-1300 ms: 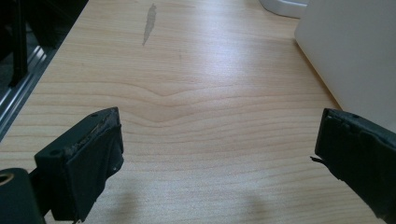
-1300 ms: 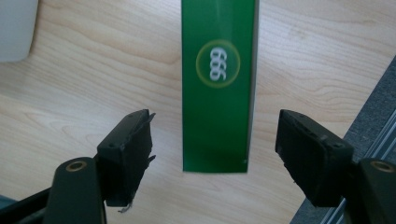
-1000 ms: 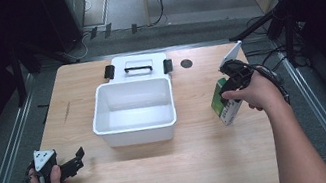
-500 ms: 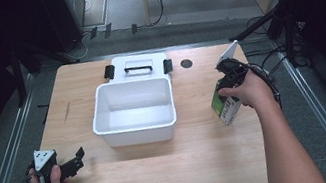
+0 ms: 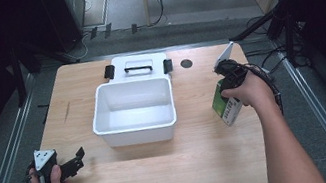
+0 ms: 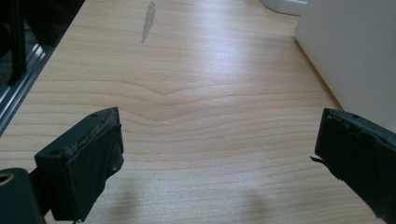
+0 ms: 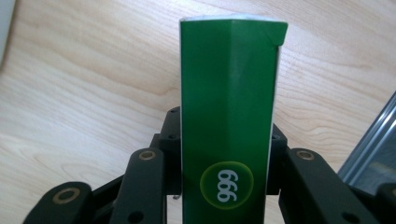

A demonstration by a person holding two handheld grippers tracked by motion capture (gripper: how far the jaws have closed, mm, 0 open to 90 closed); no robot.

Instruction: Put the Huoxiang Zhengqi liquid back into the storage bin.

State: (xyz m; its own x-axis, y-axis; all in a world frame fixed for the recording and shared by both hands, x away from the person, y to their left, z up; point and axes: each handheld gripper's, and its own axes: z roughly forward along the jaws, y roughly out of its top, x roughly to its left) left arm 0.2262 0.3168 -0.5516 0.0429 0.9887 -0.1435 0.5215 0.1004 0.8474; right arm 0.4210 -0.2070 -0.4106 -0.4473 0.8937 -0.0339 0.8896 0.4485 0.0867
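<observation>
1 green carton (image 7: 227, 112) between right tongs (image 7: 224, 158).

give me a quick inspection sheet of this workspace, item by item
surface: wooden table, one dark streak near its left side
job's things: open white bin mid-table, its lid lying behind it; green carton marked 999
clutter: nothing seen
grippers: left gripper open over bare wood at the near left corner; right gripper shut on the carton, right of the bin
cables: one trails from each gripper; more on the floor beyond the table
surroundings: dark stands, metal rails along both sides
</observation>
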